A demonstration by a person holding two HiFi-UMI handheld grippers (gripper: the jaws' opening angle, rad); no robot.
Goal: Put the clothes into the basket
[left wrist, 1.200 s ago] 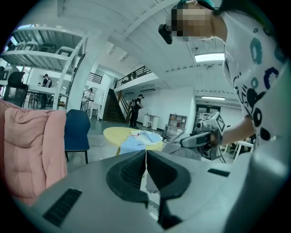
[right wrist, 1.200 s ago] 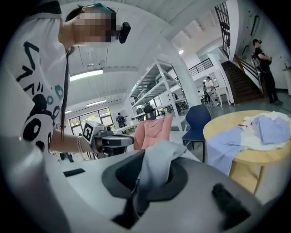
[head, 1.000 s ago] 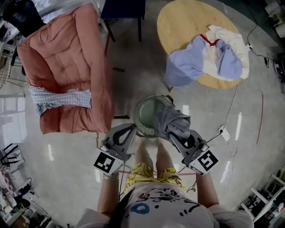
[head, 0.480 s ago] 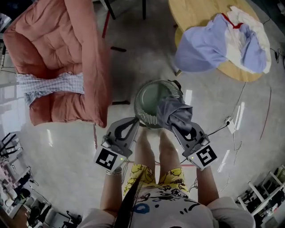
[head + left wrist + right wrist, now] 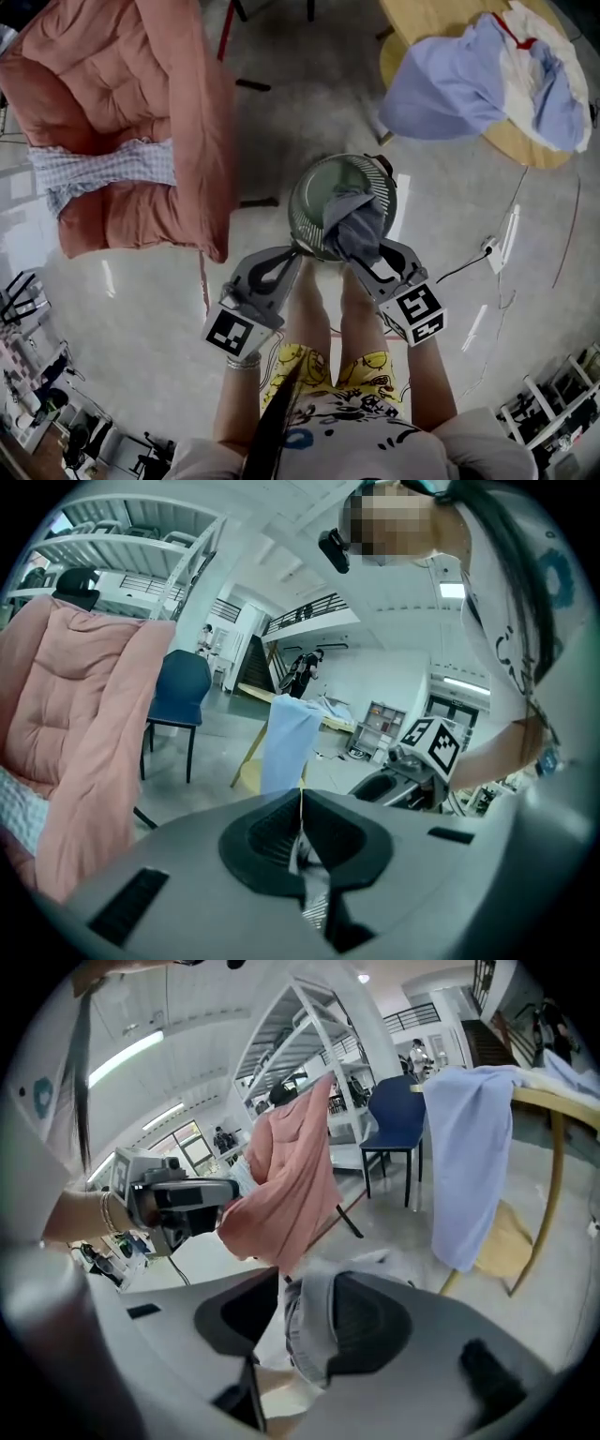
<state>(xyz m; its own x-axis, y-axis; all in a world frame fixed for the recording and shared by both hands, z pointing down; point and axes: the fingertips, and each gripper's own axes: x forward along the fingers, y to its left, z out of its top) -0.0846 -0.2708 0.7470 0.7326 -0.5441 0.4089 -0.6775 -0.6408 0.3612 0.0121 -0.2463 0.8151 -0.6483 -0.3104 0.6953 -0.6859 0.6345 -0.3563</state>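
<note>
A round green basket (image 5: 319, 187) stands on the floor just beyond the person's feet. A grey garment (image 5: 354, 225) lies bunched over its near right side, partly inside. My right gripper (image 5: 364, 259) is at the basket's near rim; its jaws are opening and stand apart, with the grey garment (image 5: 302, 1335) still draped over one pad and lying between them. My left gripper (image 5: 297, 253) is at the rim's near left, shut with nothing in it (image 5: 301, 795). More clothes remain: a light blue shirt (image 5: 450, 84) with white garments on the table, and a checked cloth (image 5: 103, 167).
A pink quilted armchair (image 5: 122, 66) fills the far left, the checked cloth across its seat. A round wooden table (image 5: 525, 145) stands at the far right. A dark blue chair (image 5: 178, 691) stands behind. A cable and socket (image 5: 489, 246) lie on the floor to the right.
Both grippers have come down to the basket's near rim. The grey garment has sunk from above the rim into the basket. The right jaws have gone from shut on it to apart.
</note>
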